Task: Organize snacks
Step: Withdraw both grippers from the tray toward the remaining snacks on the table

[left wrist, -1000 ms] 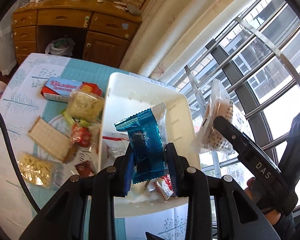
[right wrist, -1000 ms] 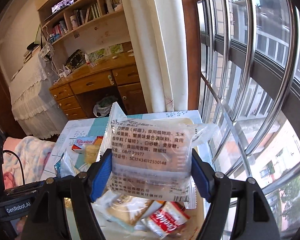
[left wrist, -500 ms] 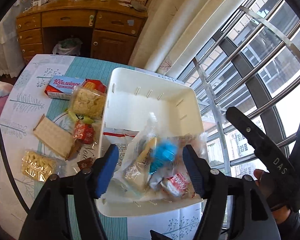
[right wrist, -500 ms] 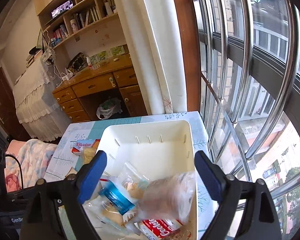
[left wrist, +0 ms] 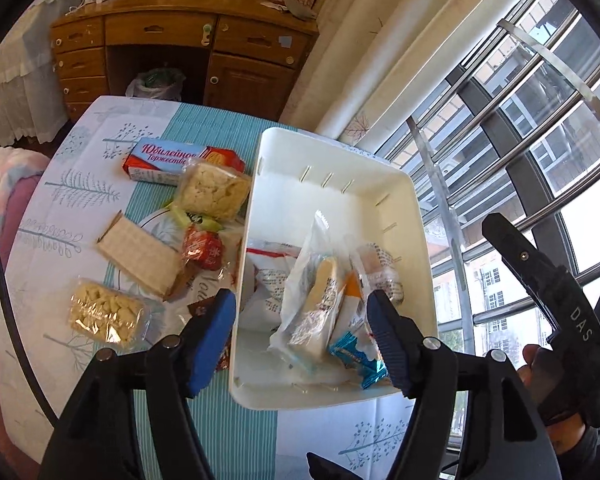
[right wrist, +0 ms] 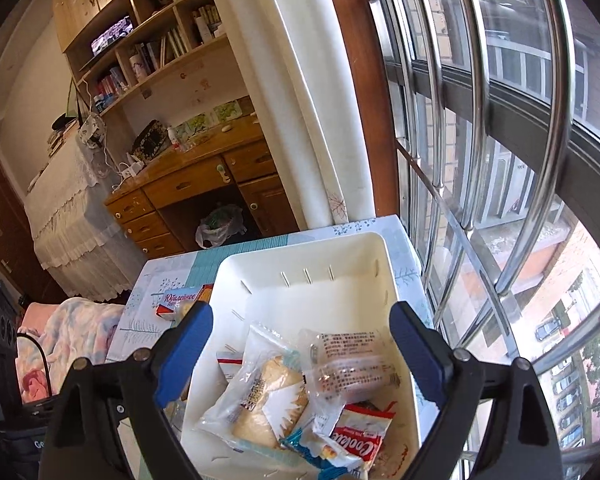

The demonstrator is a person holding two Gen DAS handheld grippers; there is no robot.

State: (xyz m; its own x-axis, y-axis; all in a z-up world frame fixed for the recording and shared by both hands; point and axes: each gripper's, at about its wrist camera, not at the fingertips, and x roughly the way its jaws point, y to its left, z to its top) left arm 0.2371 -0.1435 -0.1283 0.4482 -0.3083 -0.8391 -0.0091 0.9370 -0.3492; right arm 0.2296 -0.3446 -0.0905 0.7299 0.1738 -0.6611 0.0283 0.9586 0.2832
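A white bin (left wrist: 414,216) (right wrist: 300,254) stands on the table by the window and holds several wrapped snacks. Among them are a blue packet (left wrist: 354,356) (right wrist: 320,450), a clear pack with printed text (right wrist: 350,364) and a clear-wrapped cake (left wrist: 320,304) (right wrist: 260,396). My left gripper (left wrist: 302,338) is open and empty above the bin's near end. My right gripper (right wrist: 300,354) is open and empty above the bin. Its black body shows at the right of the left wrist view (left wrist: 548,292).
Loose snacks lie on the tablecloth left of the bin: a red-and-blue biscuit box (left wrist: 164,158), a pale wrapped cake (left wrist: 212,190), a wafer slab (left wrist: 140,254), a red candy (left wrist: 202,246) and a yellow cracker pack (left wrist: 106,314). A wooden desk (left wrist: 180,36) stands behind. Window bars (right wrist: 480,120) are close on the right.
Both grippers opened. The blue packet dropped from the left one and the clear text-printed pack dropped from the right one; both now lie in the bin.
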